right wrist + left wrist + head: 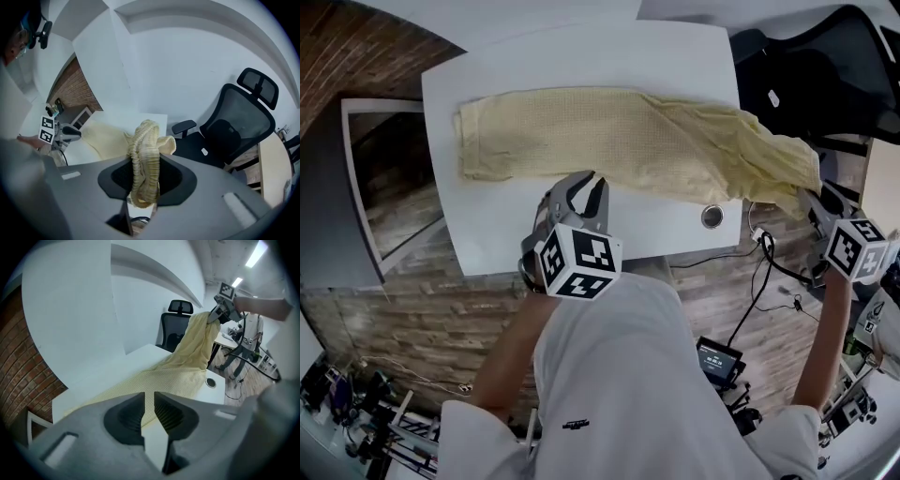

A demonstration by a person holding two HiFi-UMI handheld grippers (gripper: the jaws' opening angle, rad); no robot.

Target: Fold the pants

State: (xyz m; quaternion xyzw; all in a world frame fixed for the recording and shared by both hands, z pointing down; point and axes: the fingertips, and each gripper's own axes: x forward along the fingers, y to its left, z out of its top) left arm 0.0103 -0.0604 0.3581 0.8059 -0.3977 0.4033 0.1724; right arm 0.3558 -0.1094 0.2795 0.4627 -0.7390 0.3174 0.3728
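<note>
Pants (619, 141) lie across white table (581, 56), beside black office chair (834, 66).

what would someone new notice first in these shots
A pale yellow pair of pants sprawls across the white table, and its right end hangs in the air beyond the table's edge, bunched between the jaws of the right gripper. The left gripper is over the table's near edge beside the pants, its jaws a narrow gap apart with nothing between them.
</note>
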